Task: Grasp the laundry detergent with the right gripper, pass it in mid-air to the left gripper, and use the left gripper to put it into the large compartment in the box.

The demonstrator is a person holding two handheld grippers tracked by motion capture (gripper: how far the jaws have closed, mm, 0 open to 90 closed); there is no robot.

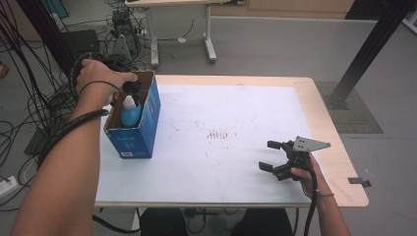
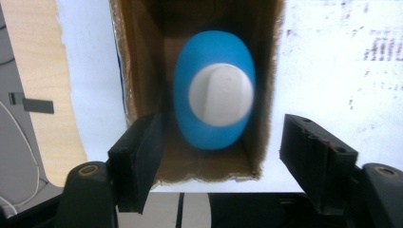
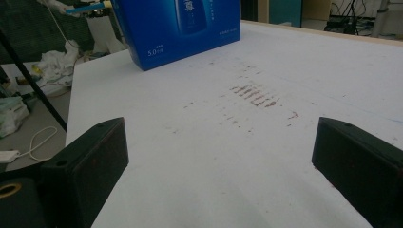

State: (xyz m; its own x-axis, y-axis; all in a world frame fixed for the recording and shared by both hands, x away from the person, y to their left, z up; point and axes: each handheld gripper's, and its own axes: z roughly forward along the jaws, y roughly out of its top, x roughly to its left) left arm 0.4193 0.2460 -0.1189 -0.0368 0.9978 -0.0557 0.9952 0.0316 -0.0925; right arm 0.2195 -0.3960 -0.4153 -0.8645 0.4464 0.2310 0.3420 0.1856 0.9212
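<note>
A blue bottle (image 1: 131,114) with a white cap (image 2: 220,95) stands inside an open blue cardboard box (image 1: 145,123) at the table's left edge. My left gripper (image 1: 131,88) hangs straight above the box and looks down into it; its jaws stand apart, well clear of the bottle (image 2: 214,90), with nothing between them. My right gripper (image 1: 275,157) rests low over the white table top (image 1: 221,147) near the front right, jaws wide open and empty. From there the blue box (image 3: 176,28) shows far off.
The table's wooden rim (image 1: 339,162) runs along the right. Reddish smudges (image 3: 252,95) mark the middle of the white surface. Cables and another table's legs (image 1: 209,34) crowd the floor behind and to the left.
</note>
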